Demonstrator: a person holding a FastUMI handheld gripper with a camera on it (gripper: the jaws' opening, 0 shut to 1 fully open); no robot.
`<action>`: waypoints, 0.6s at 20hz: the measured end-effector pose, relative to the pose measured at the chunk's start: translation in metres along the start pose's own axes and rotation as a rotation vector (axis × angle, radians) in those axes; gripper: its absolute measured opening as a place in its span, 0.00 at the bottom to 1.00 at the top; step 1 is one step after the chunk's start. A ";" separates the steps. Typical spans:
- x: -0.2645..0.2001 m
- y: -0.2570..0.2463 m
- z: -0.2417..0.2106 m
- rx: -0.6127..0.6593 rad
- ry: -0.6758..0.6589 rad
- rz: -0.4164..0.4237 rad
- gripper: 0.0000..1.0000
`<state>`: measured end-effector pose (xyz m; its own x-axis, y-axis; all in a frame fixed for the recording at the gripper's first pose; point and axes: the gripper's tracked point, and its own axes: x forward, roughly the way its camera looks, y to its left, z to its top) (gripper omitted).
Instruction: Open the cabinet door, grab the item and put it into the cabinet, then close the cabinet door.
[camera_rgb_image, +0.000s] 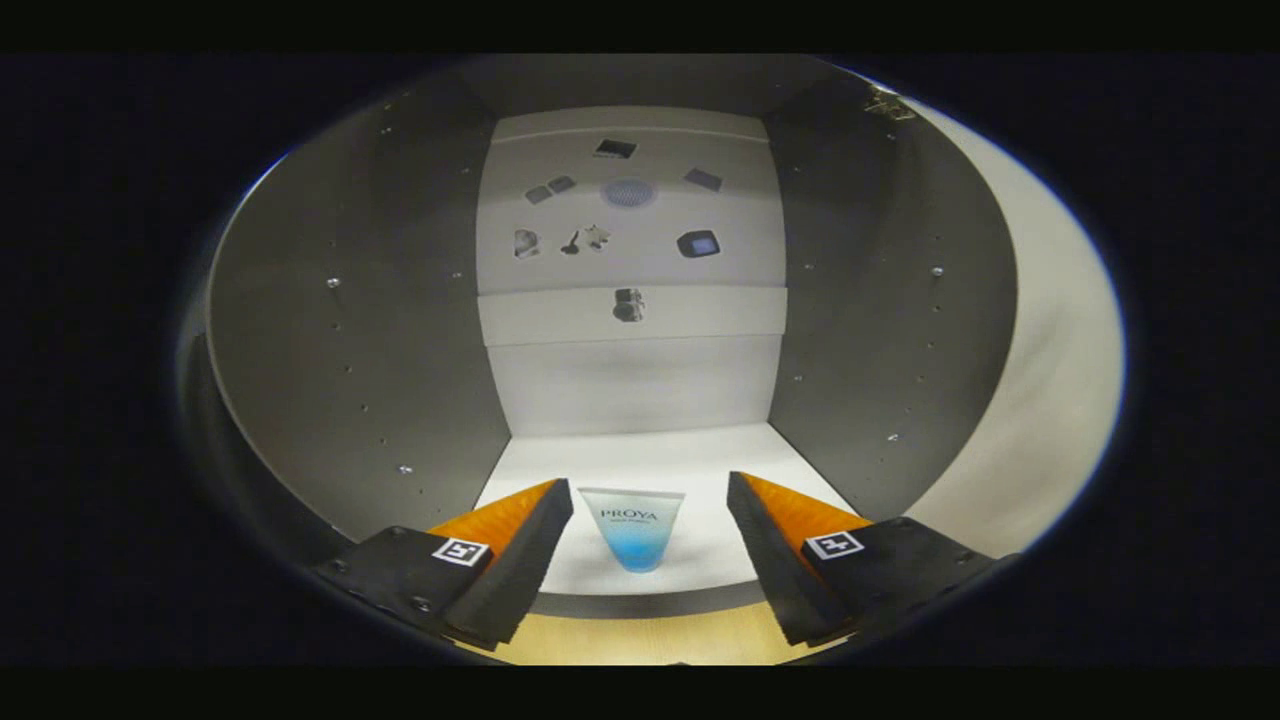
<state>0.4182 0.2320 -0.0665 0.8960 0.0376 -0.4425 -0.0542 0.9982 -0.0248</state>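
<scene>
A small tube (634, 528), clear at its wide upper end and blue toward its cap, stands cap-down on the white floor of the cabinet (640, 455), close to its front edge. My gripper (650, 530) is open, its two fingers on either side of the tube with clear gaps to it, touching nothing. The cabinet stands open: grey side walls left and right, a white back wall (630, 380) beyond the tube.
The back wall carries a ledge and several small dark stickers or objects (628, 192) higher up. The opened door (1040, 400) stands pale at the right. A wooden surface (640, 640) lies below the cabinet's front edge.
</scene>
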 end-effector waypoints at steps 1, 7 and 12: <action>-0.013 0.001 0.000 0.000 -0.014 0.005 0.99; -0.106 -0.001 -0.012 0.017 -0.094 0.034 0.99; -0.189 -0.021 -0.025 0.025 -0.166 0.024 0.99</action>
<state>0.2386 0.2030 -0.0048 0.9553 0.0662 -0.2883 -0.0671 0.9977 0.0068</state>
